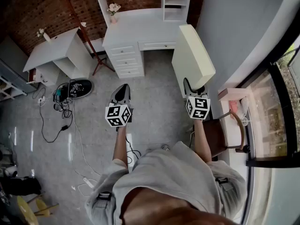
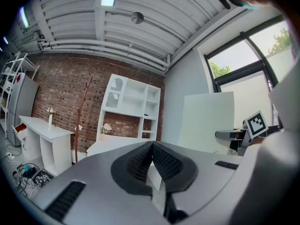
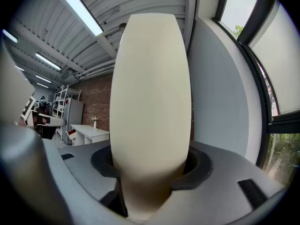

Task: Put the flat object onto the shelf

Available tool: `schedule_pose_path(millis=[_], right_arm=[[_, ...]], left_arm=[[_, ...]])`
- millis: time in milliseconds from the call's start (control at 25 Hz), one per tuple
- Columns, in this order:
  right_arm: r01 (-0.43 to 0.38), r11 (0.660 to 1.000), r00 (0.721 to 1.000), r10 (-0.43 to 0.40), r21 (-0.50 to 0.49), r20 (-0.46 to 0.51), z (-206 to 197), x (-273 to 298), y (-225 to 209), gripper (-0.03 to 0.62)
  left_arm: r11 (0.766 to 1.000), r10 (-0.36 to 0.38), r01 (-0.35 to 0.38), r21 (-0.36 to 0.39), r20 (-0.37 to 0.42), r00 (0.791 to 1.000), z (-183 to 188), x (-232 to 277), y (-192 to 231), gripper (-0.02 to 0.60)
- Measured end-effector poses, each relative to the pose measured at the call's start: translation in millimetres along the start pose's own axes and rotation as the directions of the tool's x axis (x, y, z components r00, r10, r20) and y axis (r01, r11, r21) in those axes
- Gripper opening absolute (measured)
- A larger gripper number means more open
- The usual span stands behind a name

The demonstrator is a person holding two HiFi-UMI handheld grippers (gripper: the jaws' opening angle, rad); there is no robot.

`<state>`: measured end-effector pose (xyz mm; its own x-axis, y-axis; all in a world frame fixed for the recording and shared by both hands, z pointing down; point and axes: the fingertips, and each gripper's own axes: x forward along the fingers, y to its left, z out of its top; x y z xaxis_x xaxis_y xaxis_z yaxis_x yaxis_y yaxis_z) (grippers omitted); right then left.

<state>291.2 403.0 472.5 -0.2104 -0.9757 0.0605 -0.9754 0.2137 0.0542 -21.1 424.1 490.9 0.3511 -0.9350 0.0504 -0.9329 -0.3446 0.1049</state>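
Right tool (image 1: 189, 84) clamps cream panel (image 1: 193, 55), tips hidden; left tool (image 2: 152, 148) closed

place: furnished studio room | signs: brick wall (image 2: 61, 88), white desk (image 1: 136, 32), shelf (image 2: 132, 100)

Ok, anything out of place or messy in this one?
Loose cables lie tangled and trailing across the floor to the person's left, a trip hazard. Nothing else stands out; the cream board looks undamaged.
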Motion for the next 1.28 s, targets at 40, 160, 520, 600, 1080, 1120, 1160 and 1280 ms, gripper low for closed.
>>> schedule_pose_path(millis=[40,160,520,600,1080,1120,1160,1280], right_arm=[[0.0,1.0,1.0,0.0,-0.001,0.001,0,1,0,0.272],[0.0,1.0,1.0,0.0,-0.001,-0.001,-1,3,-1,0.272],[-0.004,1.0,1.0,0.004,0.003,-0.005,-3,5,-8,0.276],[-0.01,1.0,1.0,0.01,-0.009,-0.005,-1,7,-9,0.276],[-0.05,0.999,0.999,0.05,-0.019,-0.009,-17,16,-38,0.276],[-0.051,0.999,0.999,0.051,-0.017,-0.01,-19,18,-42,0.276],[-0.053,0.999,0.999,0.053,-0.013,-0.012,-20,19,-44,0.276],[-0.062,0.998,0.998,0.062,-0.008,-0.016,-24,27,-49,0.275]], left_arm=[[1.0,0.0,0.0,0.001,0.0,1.0,0,1,1,0.015],[1.0,0.002,-0.002,0.008,-0.003,1.0,-1,3,2,0.015],[1.0,0.005,-0.004,0.016,-0.013,1.0,-2,10,-1,0.015],[1.0,0.008,-0.008,0.018,-0.011,1.0,-2,12,-2,0.015],[0.999,0.028,-0.028,0.032,-0.017,0.999,-14,38,-29,0.015],[0.999,0.028,-0.027,0.033,-0.02,0.999,-15,41,-33,0.015],[0.999,0.027,-0.026,0.033,-0.023,0.999,-18,42,-36,0.015],[0.999,0.031,-0.03,0.031,-0.03,0.999,-22,49,-38,0.015]])
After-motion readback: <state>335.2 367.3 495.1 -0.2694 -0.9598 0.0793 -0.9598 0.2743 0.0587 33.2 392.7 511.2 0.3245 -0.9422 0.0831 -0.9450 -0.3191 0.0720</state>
